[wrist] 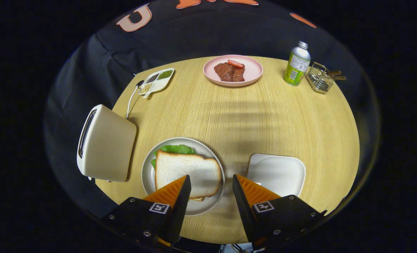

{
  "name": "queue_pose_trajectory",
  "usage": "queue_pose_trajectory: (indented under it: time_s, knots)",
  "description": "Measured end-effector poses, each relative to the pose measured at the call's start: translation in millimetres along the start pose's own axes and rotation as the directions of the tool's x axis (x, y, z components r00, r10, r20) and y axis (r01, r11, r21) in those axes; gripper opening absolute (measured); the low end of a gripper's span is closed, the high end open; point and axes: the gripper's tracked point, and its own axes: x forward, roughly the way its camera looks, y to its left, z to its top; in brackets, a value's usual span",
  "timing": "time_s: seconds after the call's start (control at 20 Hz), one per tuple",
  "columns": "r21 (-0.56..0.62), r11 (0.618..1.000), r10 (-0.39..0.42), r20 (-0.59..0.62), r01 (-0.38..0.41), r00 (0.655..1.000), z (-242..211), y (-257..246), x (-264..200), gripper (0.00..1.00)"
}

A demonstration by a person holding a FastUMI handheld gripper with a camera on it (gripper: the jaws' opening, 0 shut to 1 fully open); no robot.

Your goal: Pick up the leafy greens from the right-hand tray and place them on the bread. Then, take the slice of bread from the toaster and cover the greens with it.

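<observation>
A slice of white bread [189, 172] lies on top of leafy greens [175, 149] on a round white plate [208, 154], just ahead of my left finger. The green leaf pokes out from under the slice at its far edge, and a bit of a lower slice shows beneath its near edge. My gripper [212, 182] hangs above the table, open, with nothing between its fingers. A cream toaster [104, 144] stands left of the plate. The white square tray [277, 172] to the right of the plate, beyond my right finger, is bare.
At the back of the round wooden table [264, 116] stand a pink plate [252, 72] with meat slices and a sausage, a divided dish of seeds [156, 80], a green bottle [297, 64] and a small wire basket [321, 79]. The toaster's white cord [131, 100] trails back.
</observation>
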Motion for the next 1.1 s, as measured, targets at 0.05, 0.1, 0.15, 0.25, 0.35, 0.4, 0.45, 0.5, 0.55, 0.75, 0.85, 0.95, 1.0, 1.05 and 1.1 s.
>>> queue_pose_trajectory:
  time_s: [0.05, 0.1, 0.15, 0.25, 0.35, 0.4, 0.45, 0.5, 0.55, 0.75, 0.85, 0.95, 1.0, 1.05, 1.1]
  knots:
    - [0.002, 1.000, -0.006, 0.019, 0.006, 1.000, 4.9, -3.4, -7.9, 0.75]
    - [0.005, 1.000, -0.013, 0.041, 0.013, 0.999, 10.7, -7.0, -17.4, 0.83]
    - [0.013, 1.000, -0.019, 0.067, 0.019, 0.998, 16.8, -10.4, -28.3, 0.86]
    - [0.021, 0.999, -0.026, 0.129, 0.023, 0.991, 31.2, -15.3, -54.3, 0.96]
    - [0.021, 0.999, -0.052, 0.198, 0.049, 0.979, 46.2, -25.6, -84.4, 0.99]
    - [0.023, 0.998, -0.067, 0.239, 0.063, 0.969, 55.6, -30.6, -101.3, 0.99]
    - [0.023, 0.997, -0.079, 0.280, 0.076, 0.957, 63.9, -34.5, -118.9, 0.99]
    - [0.026, 0.995, -0.095, 0.325, 0.092, 0.941, 72.8, -39.0, -137.5, 0.99]
    - [0.025, 0.994, -0.112, 0.367, 0.110, 0.923, 81.0, -44.0, -156.2, 0.99]
    - [0.036, 0.985, -0.163, 0.522, 0.169, 0.837, 103.7, -56.4, -223.0, 0.99]
    - [0.054, 0.984, -0.170, 0.581, 0.171, 0.796, 109.3, -59.8, -250.6, 0.99]
    - [0.072, 0.982, -0.182, 0.620, 0.176, 0.763, 111.2, -65.0, -268.5, 0.99]
    - [0.079, 0.980, -0.189, 0.637, 0.180, 0.748, 112.1, -67.4, -275.9, 0.99]
    - [0.088, 0.978, -0.199, 0.652, 0.188, 0.732, 112.8, -71.1, -281.9, 0.98]
    - [0.097, 0.976, -0.210, 0.663, 0.196, 0.718, 113.1, -75.1, -287.9, 0.98]
